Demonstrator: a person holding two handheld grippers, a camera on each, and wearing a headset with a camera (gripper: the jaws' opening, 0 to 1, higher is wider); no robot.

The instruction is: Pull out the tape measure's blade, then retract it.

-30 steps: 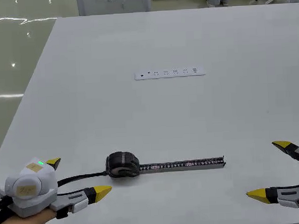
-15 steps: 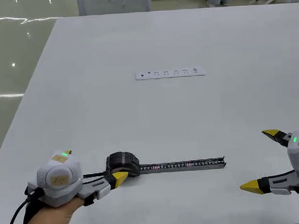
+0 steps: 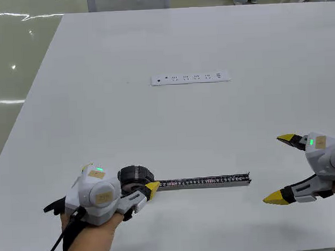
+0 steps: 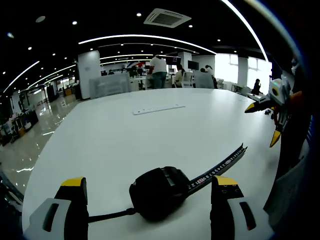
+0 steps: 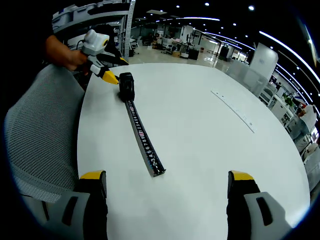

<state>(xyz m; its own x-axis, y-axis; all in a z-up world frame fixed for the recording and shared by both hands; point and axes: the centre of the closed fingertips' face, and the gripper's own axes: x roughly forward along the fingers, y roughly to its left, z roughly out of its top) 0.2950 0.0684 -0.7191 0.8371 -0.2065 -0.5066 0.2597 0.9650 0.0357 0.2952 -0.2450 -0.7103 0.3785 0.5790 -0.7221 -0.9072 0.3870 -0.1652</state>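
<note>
The black, round-cased tape measure (image 3: 135, 179) lies on the near part of the white workbench (image 3: 156, 126), its dark, numbered blade (image 3: 203, 182) drawn out flat across the top towards my right side. My left claw (image 4: 149, 182), a grey two-jaw gripper with yellow tips, stands released, its jaws spread to either side of the case. In the left gripper view a gap shows on both sides, and a thin black strap (image 4: 107, 216) trails from the case towards me. My right claw (image 3: 279, 168), of the same make, is released too. Its jaws are wide apart and grasp nothing, and it hangs past the blade's hooked free end, well apart from it. In the right gripper view the blade runs away from that claw to the case. A long white power strip (image 3: 190, 78) lies farther up the bench, well apart from the tape.
</note>
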